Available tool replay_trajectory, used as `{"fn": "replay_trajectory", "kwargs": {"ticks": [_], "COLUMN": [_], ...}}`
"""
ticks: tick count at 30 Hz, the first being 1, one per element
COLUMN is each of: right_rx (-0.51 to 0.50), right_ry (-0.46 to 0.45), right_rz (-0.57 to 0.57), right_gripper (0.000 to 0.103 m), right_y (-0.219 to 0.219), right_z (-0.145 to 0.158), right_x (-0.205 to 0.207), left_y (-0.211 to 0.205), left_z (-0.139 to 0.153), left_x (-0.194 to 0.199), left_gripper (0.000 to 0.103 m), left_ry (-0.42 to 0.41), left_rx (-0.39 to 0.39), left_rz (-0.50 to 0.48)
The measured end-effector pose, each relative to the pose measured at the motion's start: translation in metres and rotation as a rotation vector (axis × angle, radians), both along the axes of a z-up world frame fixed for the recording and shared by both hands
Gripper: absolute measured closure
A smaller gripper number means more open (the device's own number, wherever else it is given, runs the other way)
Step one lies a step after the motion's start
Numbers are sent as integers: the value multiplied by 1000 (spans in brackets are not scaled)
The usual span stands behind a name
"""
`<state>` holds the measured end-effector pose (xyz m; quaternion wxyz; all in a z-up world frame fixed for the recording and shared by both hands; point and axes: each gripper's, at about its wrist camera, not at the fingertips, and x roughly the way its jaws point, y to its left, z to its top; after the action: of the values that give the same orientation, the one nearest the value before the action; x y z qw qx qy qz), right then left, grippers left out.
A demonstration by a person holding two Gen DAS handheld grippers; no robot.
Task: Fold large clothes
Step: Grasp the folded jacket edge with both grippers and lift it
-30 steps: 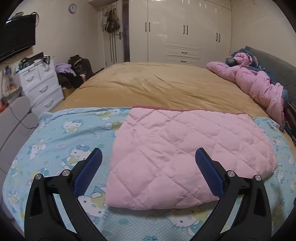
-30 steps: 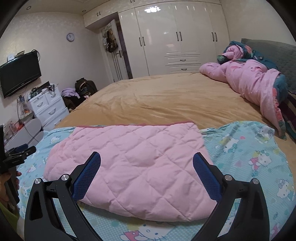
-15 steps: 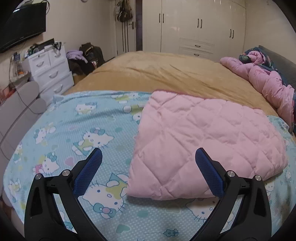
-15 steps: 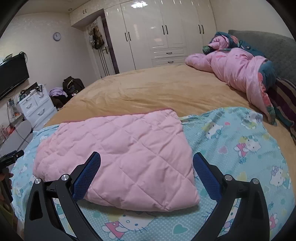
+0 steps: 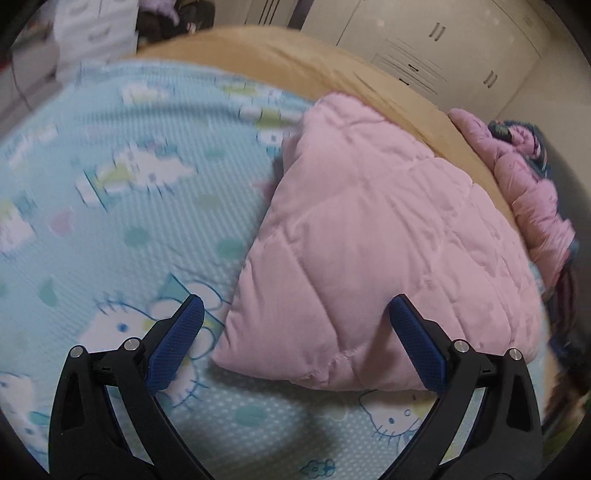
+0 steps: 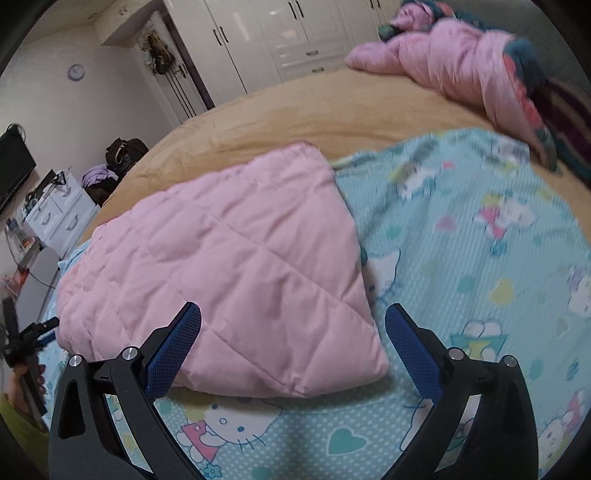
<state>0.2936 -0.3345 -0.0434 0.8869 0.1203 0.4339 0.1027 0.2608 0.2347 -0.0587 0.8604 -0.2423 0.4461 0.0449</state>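
A pink quilted garment (image 5: 376, 236) lies folded into a thick rectangle on a light blue cartoon-cat sheet (image 5: 122, 192) on the bed. It also shows in the right wrist view (image 6: 229, 269). My left gripper (image 5: 295, 332) is open and empty, just above the garment's near left corner. My right gripper (image 6: 293, 334) is open and empty, over the garment's near right corner. The left gripper (image 6: 27, 338) shows at the far left of the right wrist view.
The tan bedspread (image 6: 332, 110) stretches behind the sheet (image 6: 480, 258). A crumpled pink duvet (image 6: 461, 62) lies at the bed's far right. White wardrobes (image 6: 280, 33) stand behind, white drawers (image 6: 59, 214) and bags (image 6: 122, 155) at left.
Both grippers have dropped lower and tilted toward the garment's near corners, the left swinging left, the right swinging right. Both stay open. The garment has not moved.
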Motion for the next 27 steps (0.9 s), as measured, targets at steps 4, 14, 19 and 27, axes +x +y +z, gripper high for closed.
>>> {"fn": "replay_trajectory", "kwargs": {"ticks": [4,14,19,27], "right_rx": [9,91,115,285], "right_ry": [34,135,163,292], "right_rz": [-3,26,41,72], "right_gripper": [4,4,4,4], "right_y": [-5,-7,-11,-20], "right_z": [-12,-34,-38,-67], "right_x": [2,9,6,22], "left_y": [13,11,3,-8], "left_z": [-22,-28,-19,-18], "left_x": [6,27,42,59], "left_gripper": [8,8,10,10], "left_ry": [-7,0,-27,3], "left_rx": [-203,-263,-236,-161], "left_rz": [-12,-61,-86,-117]}}
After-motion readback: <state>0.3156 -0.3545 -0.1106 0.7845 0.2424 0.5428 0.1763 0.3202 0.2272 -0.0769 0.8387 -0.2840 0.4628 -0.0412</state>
